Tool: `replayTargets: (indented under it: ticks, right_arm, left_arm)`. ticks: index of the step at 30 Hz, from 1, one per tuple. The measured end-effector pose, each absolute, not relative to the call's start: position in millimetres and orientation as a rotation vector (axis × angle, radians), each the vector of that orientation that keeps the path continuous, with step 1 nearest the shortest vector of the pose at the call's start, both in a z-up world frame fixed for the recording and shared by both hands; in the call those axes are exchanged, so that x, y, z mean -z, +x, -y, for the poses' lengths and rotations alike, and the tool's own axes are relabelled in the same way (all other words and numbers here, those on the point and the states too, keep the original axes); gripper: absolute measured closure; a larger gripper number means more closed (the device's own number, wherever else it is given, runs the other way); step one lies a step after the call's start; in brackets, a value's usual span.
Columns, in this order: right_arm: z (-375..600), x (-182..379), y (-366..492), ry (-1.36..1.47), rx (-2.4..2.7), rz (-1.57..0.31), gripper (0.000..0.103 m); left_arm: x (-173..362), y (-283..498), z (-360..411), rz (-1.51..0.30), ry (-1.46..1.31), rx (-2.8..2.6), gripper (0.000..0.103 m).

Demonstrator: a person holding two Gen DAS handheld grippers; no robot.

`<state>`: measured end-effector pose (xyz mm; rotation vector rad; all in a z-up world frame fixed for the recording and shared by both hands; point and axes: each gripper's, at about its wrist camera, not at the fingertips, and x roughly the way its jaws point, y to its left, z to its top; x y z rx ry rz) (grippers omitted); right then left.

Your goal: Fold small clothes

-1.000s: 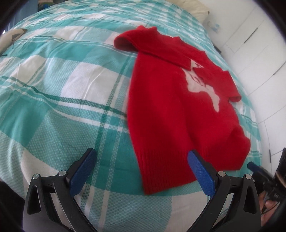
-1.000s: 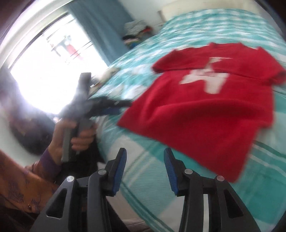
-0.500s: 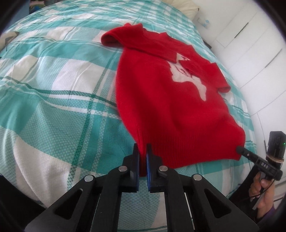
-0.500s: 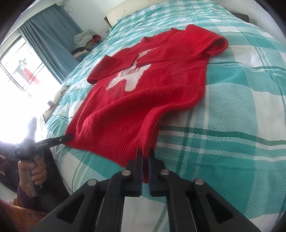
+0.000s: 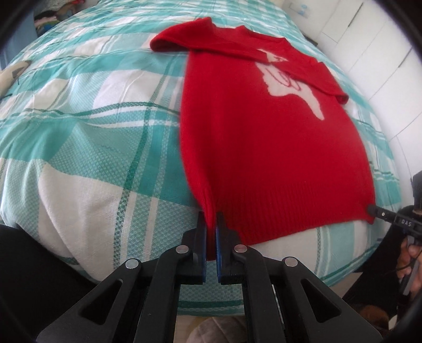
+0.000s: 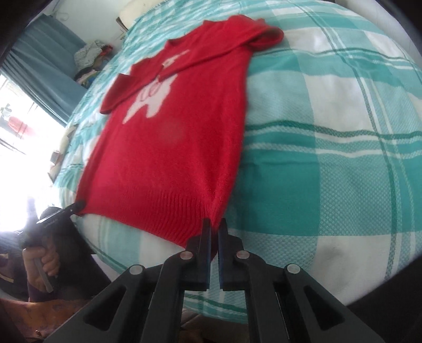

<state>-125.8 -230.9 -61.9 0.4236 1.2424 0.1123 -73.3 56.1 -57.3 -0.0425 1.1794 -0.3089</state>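
Observation:
A small red knitted sweater (image 5: 263, 147) with a white figure on its chest lies flat on the bed, both sleeves folded across the chest. It also shows in the right wrist view (image 6: 171, 147). My left gripper (image 5: 210, 224) is shut on the hem's left corner. My right gripper (image 6: 215, 229) is shut on the hem's right corner. Each gripper also shows in the other's view, the right gripper (image 5: 374, 211) and the left gripper (image 6: 77, 205), pinching the far hem corners. The hem is stretched between them near the bed's front edge.
The bed (image 5: 92, 158) has a teal and white checked cover. White cupboards (image 5: 382, 39) stand to the right. A blue curtain (image 6: 44, 58), a bright window and a pile of clothes (image 6: 89, 58) lie to the left. A pillow (image 6: 142, 8) is at the head.
A second ago both grippers were open short of the hem. They closed on the hem's two corners, and the sweater has since been drawn tauter and nearer the front edge.

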Motion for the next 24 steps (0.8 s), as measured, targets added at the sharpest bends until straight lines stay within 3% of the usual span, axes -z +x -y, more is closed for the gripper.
replayTargets:
  ticks: [5,6,7,9,14,18,21,24]
  right_arm:
    - [226,65,-123,0.417,-0.091,-1.238,0.098]
    - [227,65,-124,0.421,-0.093,-1.237,0.093]
    - [230,64,-126,0.421,-0.088,-1.241,0.088]
    - [234,58,-131,0.412,-0.081,-1.246,0.083]
    - [257,15,-132,0.238,0.012,-1.186,0.069]
    - [265,-33,-98,-0.023,0.101,-1.043,0.059]
    - [249,-53,-50,-0.109,0.017,-0.95,0.049]
    - [209,-50,4,-0.144,-0.164,-0.927,0.048]
  left_arm:
    - [54,-72,-56,-1.172,-0.035,0.303,0.09]
    - [52,-73,-58,-1.174,-0.052,0.31,0.08]
    - [49,-74,-62,-1.174,-0.07,0.318,0.061]
    - [40,-79,-66,-1.16,-0.075,0.303,0.039]
    - [-5,-80,-82,-1.059,-0.075,0.275,0.038]
    - [-42,-54,-72,-0.929,-0.109,0.322,0.018]
    - [-38,-20,-49,-0.865,-0.117,0.341,0.015]
    - [-8,9,-30,-0.853,-0.169,0.351,0.016]
